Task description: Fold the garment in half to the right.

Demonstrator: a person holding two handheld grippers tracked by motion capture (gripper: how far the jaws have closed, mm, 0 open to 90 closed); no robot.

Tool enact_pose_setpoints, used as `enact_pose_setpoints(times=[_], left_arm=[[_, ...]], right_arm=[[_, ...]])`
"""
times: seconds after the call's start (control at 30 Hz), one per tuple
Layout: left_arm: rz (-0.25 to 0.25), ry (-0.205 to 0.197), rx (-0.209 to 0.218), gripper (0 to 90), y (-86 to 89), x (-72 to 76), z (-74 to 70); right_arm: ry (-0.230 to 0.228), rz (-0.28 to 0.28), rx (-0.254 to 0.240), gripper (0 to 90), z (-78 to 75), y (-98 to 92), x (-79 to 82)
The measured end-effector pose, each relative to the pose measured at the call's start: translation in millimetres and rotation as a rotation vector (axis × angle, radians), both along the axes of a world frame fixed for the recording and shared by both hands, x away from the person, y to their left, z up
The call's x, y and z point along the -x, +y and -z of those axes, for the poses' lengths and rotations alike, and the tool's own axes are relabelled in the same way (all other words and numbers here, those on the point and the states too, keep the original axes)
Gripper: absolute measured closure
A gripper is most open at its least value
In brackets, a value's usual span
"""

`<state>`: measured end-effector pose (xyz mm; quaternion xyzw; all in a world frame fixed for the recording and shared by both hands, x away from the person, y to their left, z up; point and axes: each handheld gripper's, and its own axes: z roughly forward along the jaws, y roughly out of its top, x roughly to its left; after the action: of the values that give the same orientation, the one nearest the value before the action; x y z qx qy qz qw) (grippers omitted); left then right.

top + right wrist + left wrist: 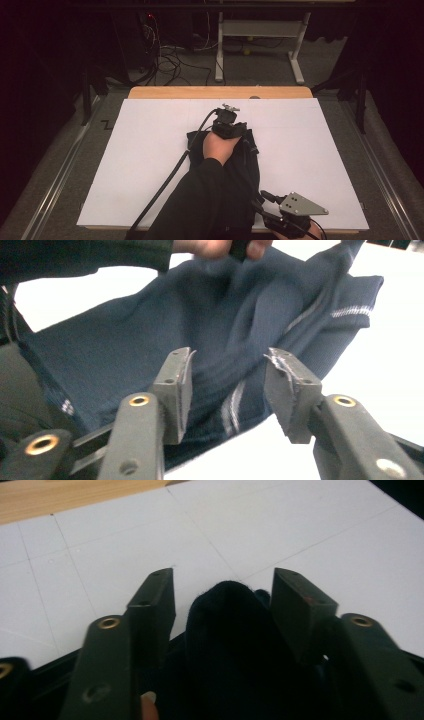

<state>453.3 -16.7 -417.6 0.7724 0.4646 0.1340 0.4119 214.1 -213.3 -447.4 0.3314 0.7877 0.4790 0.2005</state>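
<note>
The dark navy garment (235, 165), a ribbed knit with pale stitching along one hem, lay in a narrow, roughly folded strip down the middle of the white sheet (150, 150) that covered the table. The left gripper (223, 597) sat at the strip's far end with its jaws parted, and a rounded hump of the cloth rose between them without either pad pressing on it. The right gripper (227, 372) was at the near end, jaws likewise apart, the knit lying just beyond and between its tips but not pinched.

By the look of it, a fold had been laid and both ends let go; the garment was bunched rather than flat, so smoothing or a further fold probably remained.

Around both grippers the sheet was bare, and the wooden table edge (220, 92) showed past the left one. The person's left sleeve (200, 200) lay over much of the cloth, and the left gripper's cable (170, 175) trailed beside it, either of which could have snagged the fabric.
</note>
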Motion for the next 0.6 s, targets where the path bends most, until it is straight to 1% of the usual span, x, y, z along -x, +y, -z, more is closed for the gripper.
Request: enact_pose_setpoints(times=[0.03,0.1,0.17,0.23,0.33,0.4,0.43,0.47,0.53,0.57,0.6], left_arm=[[0.004,-0.009,0.016,36.6,1.6,2.7,-2.0],[0.023,-0.021,0.029,34.1,6.7,7.9,-5.9],[0.039,-0.032,0.023,31.0,15.2,13.5,-8.5],[0.053,-0.039,0.039,26.9,26.3,19.4,-10.1],[0.068,-0.06,0.063,23.2,46.6,31.2,-11.3],[0.073,-0.065,0.068,19.9,61.5,38.4,-10.0],[0.073,-0.07,0.073,18.8,71.5,43.1,-8.4],[0.071,-0.073,0.076,17.3,77.7,45.8,-7.0],[0.073,-0.069,0.098,14.0,97.1,53.7,-1.4],[0.075,-0.07,0.1,13.1,103.6,56.6,0.8],[0.071,-0.081,0.097,12.5,112.0,60.9,4.1]], right_arm=[[-0.004,-0.001,-0.013,53.1,-1.6,-1.4,0.2],[-0.01,0.004,-0.025,51.9,-3.8,-3.5,-0.4],[-0.014,0.005,-0.032,51.6,-4.9,-4.4,-1.3],[-0.021,0.008,-0.031,51.6,-5.4,-5.0,-1.3],[-0.024,0.011,-0.032,51.6,-5.6,-4.7,-1.2],[-0.023,0.012,-0.025,51.7,-5.5,-3.5,-1.3],[-0.025,0.01,-0.021,51.8,-5.3,-3.0,-1.6],[-0.026,0.012,-0.019,51.8,-5.1,-2.3,-1.9],[-0.023,0.01,-0.015,52.0,-4.7,-1.2,-2.4],[-0.024,0.01,-0.01,52.0,-4.4,-0.9,-2.8],[-0.024,0.011,-0.01,52.1,-4.1,-0.8,-3.1]])
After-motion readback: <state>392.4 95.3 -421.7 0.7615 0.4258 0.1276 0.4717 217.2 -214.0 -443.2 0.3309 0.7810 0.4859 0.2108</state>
